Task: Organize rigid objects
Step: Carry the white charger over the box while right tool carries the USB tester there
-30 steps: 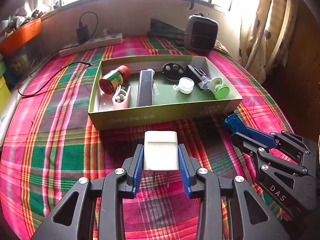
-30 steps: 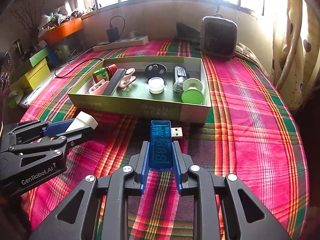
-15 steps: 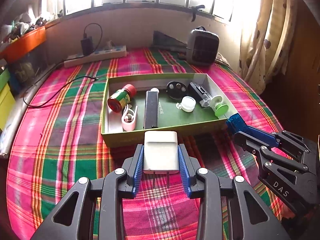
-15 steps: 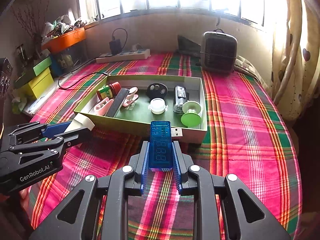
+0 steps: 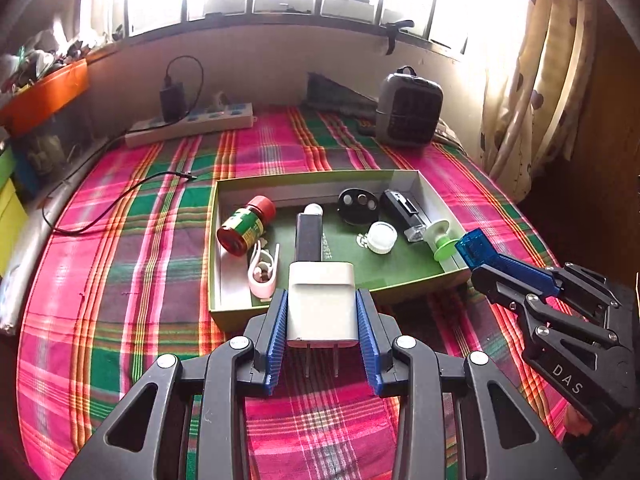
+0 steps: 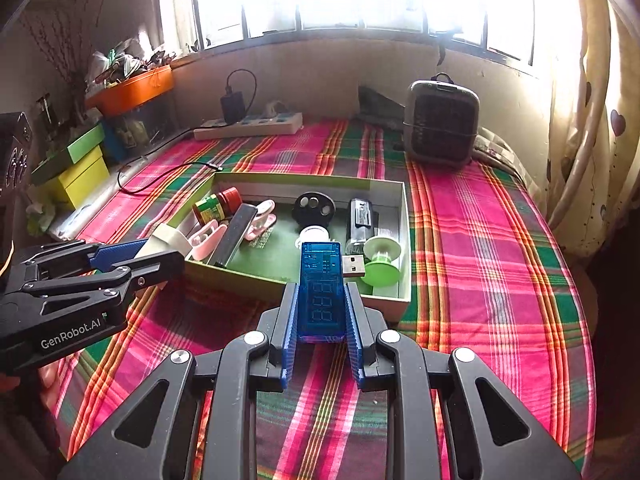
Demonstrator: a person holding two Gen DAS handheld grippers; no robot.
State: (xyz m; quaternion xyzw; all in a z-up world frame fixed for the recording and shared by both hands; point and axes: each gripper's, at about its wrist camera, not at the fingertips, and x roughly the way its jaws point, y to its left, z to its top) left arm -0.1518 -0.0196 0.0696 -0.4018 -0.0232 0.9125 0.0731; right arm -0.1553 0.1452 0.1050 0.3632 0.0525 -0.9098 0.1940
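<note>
Right now my left tool (image 5: pixel 322 318) clamped on white charger (image 5: pixel 321 300), prongs toward me, at near edge of green tray (image 5: pixel 420 282). My right tool (image 6: pixel 320 312) clamped on blue USB meter (image 6: pixel 322 288), plug pointing right, over tray's near right corner. Tray on plaid bedspread (image 5: pixel 120 240).

The left gripper (image 5: pixel 322 312) points forward and downward, its blue-padded fingers (image 5: pixel 277 330) pressed against the two sides of a white plug adapter (image 5: pixel 321 304), prongs toward the camera. The right gripper (image 6: pixel 322 304) sits beside it at a like tilt, its jaws clamped on a blue USB meter (image 6: pixel 321 288). Both hang above the surface, near each other.
</note>
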